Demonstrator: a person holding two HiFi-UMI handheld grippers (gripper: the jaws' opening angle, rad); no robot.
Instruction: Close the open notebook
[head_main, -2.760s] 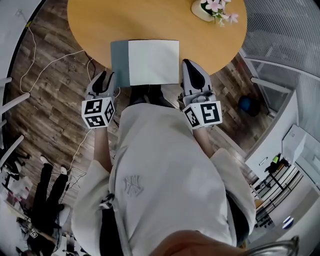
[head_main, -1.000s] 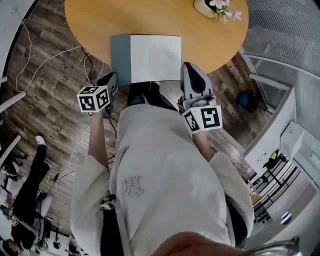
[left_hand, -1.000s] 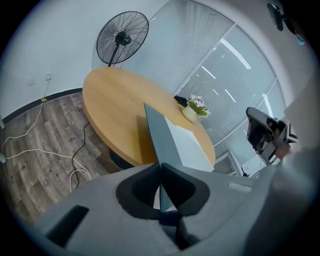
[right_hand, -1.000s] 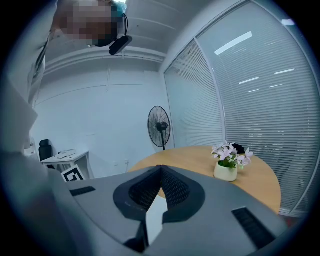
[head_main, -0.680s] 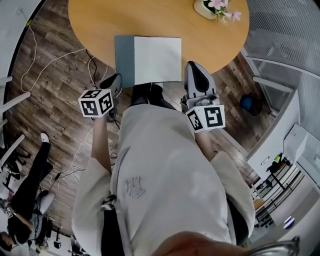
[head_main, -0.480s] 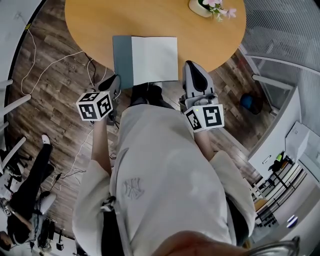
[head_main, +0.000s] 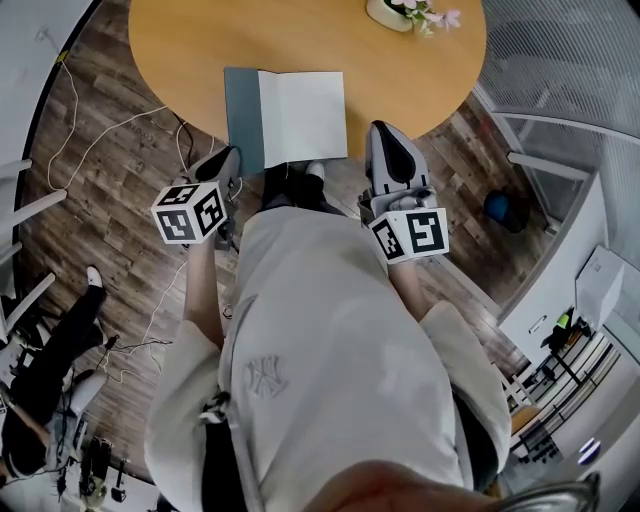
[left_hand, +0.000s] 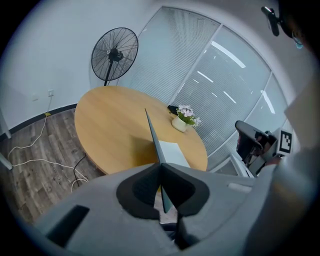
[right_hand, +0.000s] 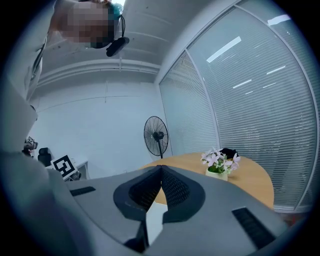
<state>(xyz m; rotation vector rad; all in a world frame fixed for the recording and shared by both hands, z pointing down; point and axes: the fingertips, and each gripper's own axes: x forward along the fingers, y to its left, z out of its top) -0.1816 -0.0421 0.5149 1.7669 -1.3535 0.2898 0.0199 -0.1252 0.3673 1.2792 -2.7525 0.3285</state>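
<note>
Looking down, I see a dark wood floor (head_main: 90, 200) under a round wooden table (head_main: 180, 40), with a black standing fan (left_hand: 114, 54) beyond its far side. On the table's near edge lies the notebook (head_main: 300, 115), open, its white page flat and facing up. Its grey-blue cover (head_main: 242, 120) on the left is lifted off the tabletop and stands steeply on edge. My left tongs (head_main: 228, 158) are clamped on that cover at its near corner; their own camera shows the thin board running up from between the closed tips. My right tongs (head_main: 383, 130) hang just beside the notebook's right edge, clear of it, with the two tips pressed together and nothing between them. A small white pot of pink flowers (head_main: 385, 14) sits at the table's far right, well apart from the notebook.
</note>
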